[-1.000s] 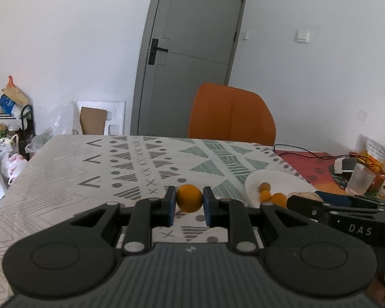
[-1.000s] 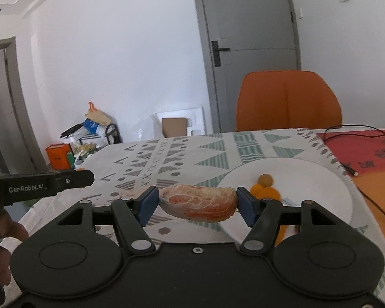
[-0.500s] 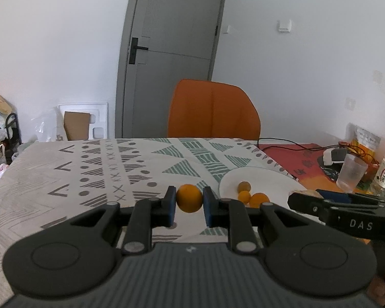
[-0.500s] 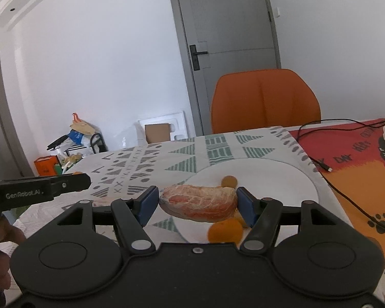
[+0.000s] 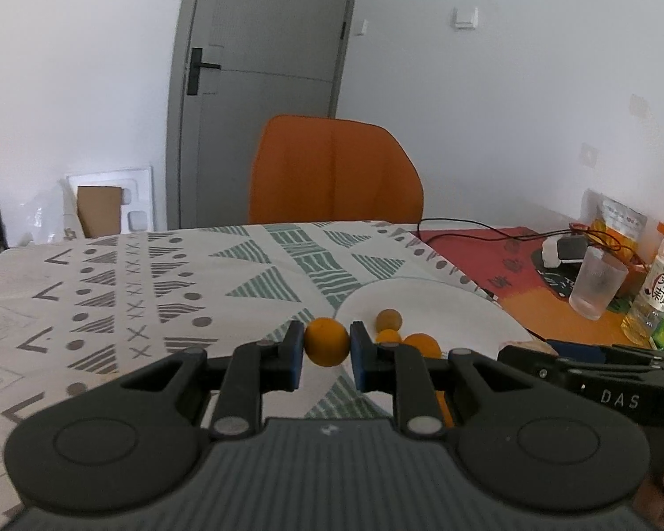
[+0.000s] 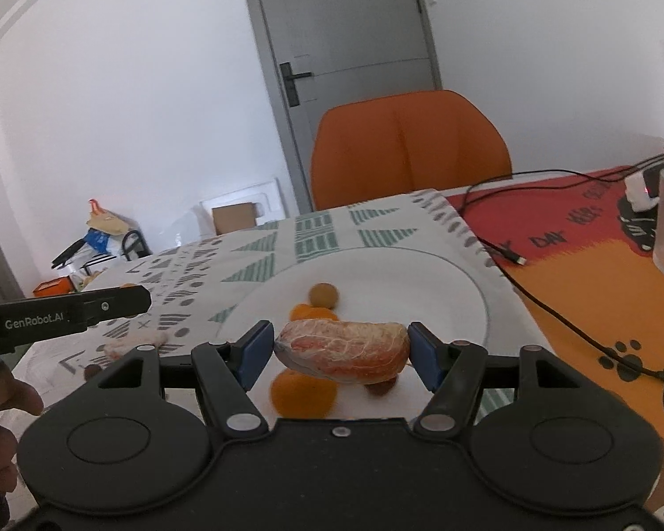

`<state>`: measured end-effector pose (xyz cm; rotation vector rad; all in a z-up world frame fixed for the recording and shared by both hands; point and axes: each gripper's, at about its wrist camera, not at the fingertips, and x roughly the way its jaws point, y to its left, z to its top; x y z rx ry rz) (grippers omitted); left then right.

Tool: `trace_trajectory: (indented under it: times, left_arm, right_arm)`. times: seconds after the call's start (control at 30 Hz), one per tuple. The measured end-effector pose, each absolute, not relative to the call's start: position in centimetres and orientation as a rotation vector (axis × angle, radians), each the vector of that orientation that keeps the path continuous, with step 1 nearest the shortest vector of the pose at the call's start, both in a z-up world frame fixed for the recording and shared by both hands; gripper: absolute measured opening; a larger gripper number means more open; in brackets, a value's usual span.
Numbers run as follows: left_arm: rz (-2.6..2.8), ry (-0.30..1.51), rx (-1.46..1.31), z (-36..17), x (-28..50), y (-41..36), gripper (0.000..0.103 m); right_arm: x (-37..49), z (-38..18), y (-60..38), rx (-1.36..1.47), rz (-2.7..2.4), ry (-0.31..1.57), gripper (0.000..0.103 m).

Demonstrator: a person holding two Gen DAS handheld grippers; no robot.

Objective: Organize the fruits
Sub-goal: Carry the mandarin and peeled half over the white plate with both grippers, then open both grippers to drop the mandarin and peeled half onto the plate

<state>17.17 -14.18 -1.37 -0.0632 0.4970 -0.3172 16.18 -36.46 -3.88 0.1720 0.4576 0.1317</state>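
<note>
Both grippers have closed in on the white plate, which now looms larger. Left gripper pinches a small orange fruit at the plate's 9 o'clock edge; right gripper clamps a peeled pomelo segment above the plate's 6 o'clock portion, over loose oranges.

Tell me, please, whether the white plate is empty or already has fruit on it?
Not empty. The white plate already has a brown fruit and small oranges on it.
</note>
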Motion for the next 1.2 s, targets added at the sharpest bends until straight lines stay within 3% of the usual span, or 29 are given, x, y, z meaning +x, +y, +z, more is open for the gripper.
trace_trajectory:
  times: [0.73,0.87,0.93,1.03,1.1,1.2]
  left_arm:
    - [-0.388,0.585,0.000,-3.4,21.4,-18.4,0.022]
    - [-0.371,0.600,0.014,-3.4,21.4,-18.1,0.025]
    - [-0.359,0.608,0.014,-3.4,21.4,-17.6,0.029]
    - [-0.335,0.593,0.018,-3.2,21.1,-17.0,0.047]
    - [-0.326,0.578,0.020,-2.9,20.7,-16.6,0.066]
    - [-0.307,0.564,0.016,-2.7,20.1,-15.7,0.075]
  right_arm:
    - [19.8,-5.1,-38.4,0.205,0.092,0.474,0.063]
    - [19.5,-4.7,-37.7,0.171,0.112,0.434,0.070]
    - [19.3,-4.6,-37.5,0.172,0.119,0.434,0.072]
    - [19.3,-4.6,-37.3,0.183,0.121,0.447,0.073]
    - [19.2,-4.6,-37.1,0.186,0.122,0.455,0.073]
    - [19.0,-4.5,-36.7,0.195,0.132,0.458,0.077]
